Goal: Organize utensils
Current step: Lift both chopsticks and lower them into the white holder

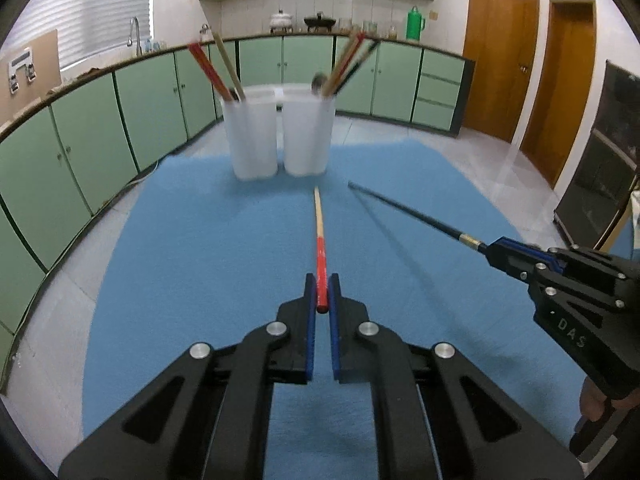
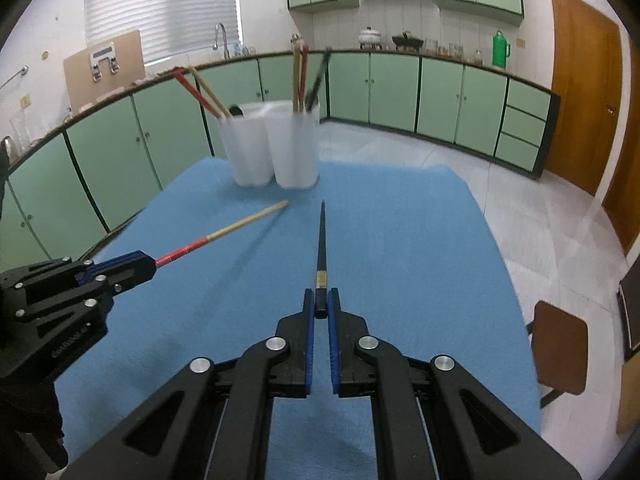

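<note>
My left gripper (image 1: 322, 286) is shut on the red end of a red-and-wood chopstick (image 1: 319, 232), held above the blue cloth and pointing at the holders. It also shows in the right wrist view (image 2: 150, 266), where that chopstick (image 2: 236, 226) points right. My right gripper (image 2: 321, 300) is shut on the butt of a black chopstick (image 2: 321, 240); it also shows in the left wrist view (image 1: 494, 250) with the black chopstick (image 1: 408, 216). Two white holders (image 1: 255, 136) (image 1: 308, 132) stand at the cloth's far edge with several chopsticks and a spoon (image 1: 319, 80) inside.
A blue cloth (image 1: 200, 240) covers the table. Green cabinets (image 1: 100, 128) curve around the left and back. Wooden doors (image 1: 500, 52) are on the right. A brown stool (image 2: 560, 352) stands beside the table's right edge.
</note>
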Demonstrator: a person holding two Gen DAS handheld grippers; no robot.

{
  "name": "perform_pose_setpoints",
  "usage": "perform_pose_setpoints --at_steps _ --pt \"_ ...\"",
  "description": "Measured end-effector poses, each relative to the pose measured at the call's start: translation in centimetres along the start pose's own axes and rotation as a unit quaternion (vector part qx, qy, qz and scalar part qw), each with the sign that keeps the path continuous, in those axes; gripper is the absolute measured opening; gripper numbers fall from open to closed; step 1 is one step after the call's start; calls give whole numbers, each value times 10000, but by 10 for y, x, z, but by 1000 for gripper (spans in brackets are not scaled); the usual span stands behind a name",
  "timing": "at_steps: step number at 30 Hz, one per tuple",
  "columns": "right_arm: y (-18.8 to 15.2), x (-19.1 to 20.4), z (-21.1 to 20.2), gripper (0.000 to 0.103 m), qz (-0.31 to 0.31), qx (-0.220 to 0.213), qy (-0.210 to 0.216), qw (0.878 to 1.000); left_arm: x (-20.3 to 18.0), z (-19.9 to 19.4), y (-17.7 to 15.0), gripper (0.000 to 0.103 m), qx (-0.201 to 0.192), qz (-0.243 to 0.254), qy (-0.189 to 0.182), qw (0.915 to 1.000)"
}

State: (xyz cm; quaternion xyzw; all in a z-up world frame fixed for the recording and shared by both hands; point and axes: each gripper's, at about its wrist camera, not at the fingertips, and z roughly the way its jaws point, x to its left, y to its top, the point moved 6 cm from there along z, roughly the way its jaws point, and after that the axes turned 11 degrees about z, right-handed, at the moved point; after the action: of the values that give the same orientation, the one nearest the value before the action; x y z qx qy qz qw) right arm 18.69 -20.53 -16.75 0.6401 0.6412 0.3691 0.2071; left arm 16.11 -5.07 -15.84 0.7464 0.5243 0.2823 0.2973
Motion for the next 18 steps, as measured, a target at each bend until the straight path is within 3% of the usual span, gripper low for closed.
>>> perform_pose_setpoints --at_steps 18 --pt "86 30 -56 6 -296 -624 435 9967 22 -87 79 5 -1219 85 67 9925"
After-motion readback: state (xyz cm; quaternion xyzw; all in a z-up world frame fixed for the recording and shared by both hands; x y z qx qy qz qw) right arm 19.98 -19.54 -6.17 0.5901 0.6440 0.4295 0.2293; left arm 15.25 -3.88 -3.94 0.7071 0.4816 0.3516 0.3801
